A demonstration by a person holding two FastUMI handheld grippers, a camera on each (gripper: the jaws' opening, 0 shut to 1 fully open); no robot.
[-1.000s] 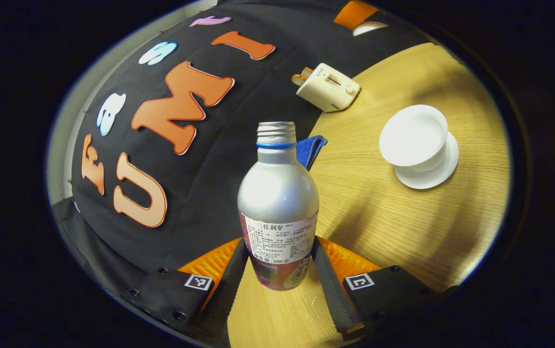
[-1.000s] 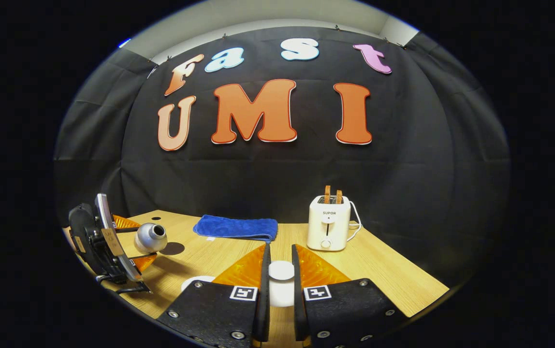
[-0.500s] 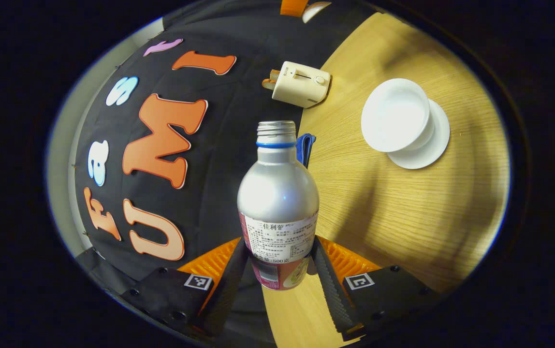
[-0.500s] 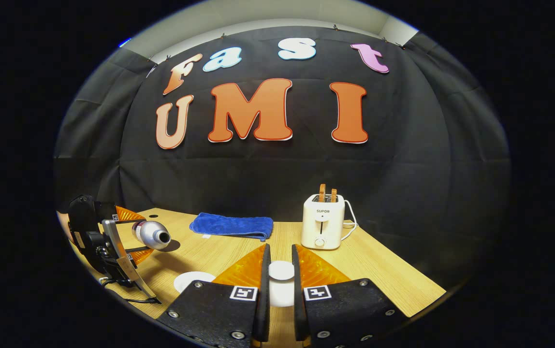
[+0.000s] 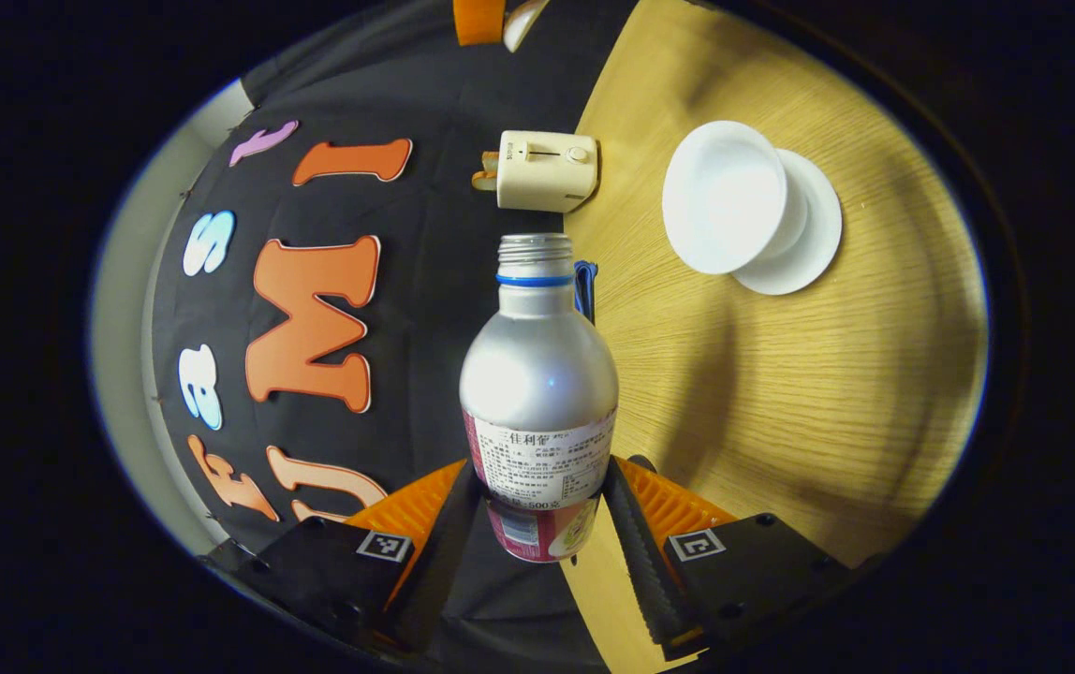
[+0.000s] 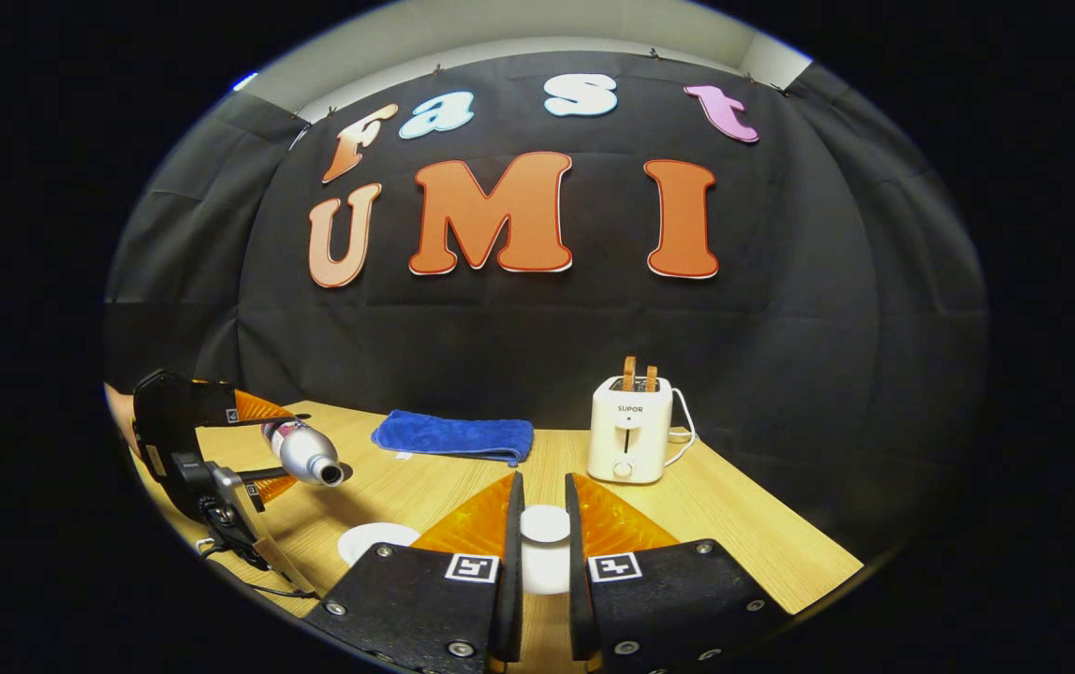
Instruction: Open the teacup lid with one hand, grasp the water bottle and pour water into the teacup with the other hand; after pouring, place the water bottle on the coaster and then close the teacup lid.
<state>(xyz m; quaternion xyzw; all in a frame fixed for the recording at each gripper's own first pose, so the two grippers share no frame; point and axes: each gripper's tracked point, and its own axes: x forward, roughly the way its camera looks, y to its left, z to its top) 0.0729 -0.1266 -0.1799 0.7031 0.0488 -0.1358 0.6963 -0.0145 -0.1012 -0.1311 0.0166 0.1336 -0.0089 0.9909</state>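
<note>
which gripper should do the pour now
Left: the left gripper is shut on the water bottle, tipped toward the open teacup. The right gripper holds the lid.

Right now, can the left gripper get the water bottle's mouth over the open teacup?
Probably yes. The left gripper holds the water bottle tipped, the teacup stands uncovered, and only bare table lies between.

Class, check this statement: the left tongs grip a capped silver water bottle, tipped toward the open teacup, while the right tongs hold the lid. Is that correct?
One detail is wrong: the water bottle has no cap. The left gripper view shows its bare threaded neck, and the right gripper view its open mouth. The rest stands: the left tongs grip it, tipped toward the open teacup, while the right tongs hold the lid.
</note>
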